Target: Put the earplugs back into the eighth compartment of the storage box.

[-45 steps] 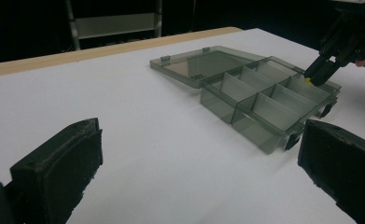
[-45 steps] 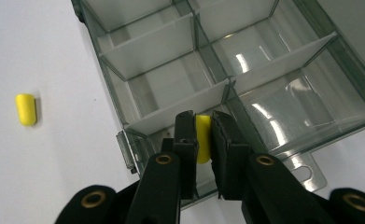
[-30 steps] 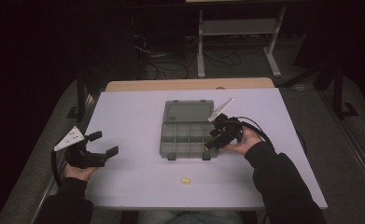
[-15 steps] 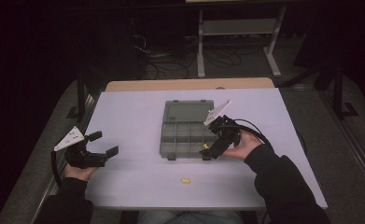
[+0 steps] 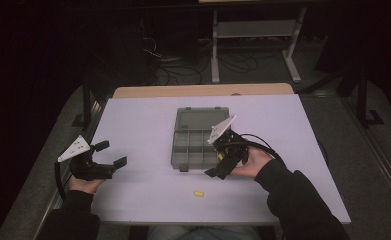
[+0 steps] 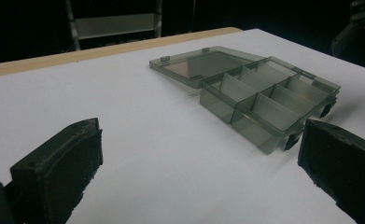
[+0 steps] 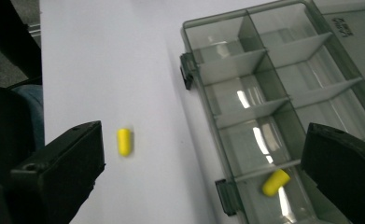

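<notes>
A smoky clear organizer box (image 5: 197,145) lies mid-table with its lid (image 5: 201,119) folded flat behind it. One yellow earplug (image 7: 276,182) rests in a compartment near the box's front edge. A second yellow earplug (image 5: 198,193) lies on the white table in front of the box, also visible in the right gripper view (image 7: 124,141). My right gripper (image 5: 218,167) is open at the box's front right corner, angled toward the front left, with nothing between its jaws. My left gripper (image 5: 110,155) rests open at the table's left, pointed at the box (image 6: 264,102).
The white tabletop (image 5: 143,125) has a wooden strip (image 5: 203,90) along its far edge. Behind it are a dark floor with cables and a metal stand (image 5: 253,30). A cable trails from the right gripper across the table's right side.
The right gripper has moved from over the box's right side toward its front edge and turned toward the loose earplug. The left gripper has stayed put.
</notes>
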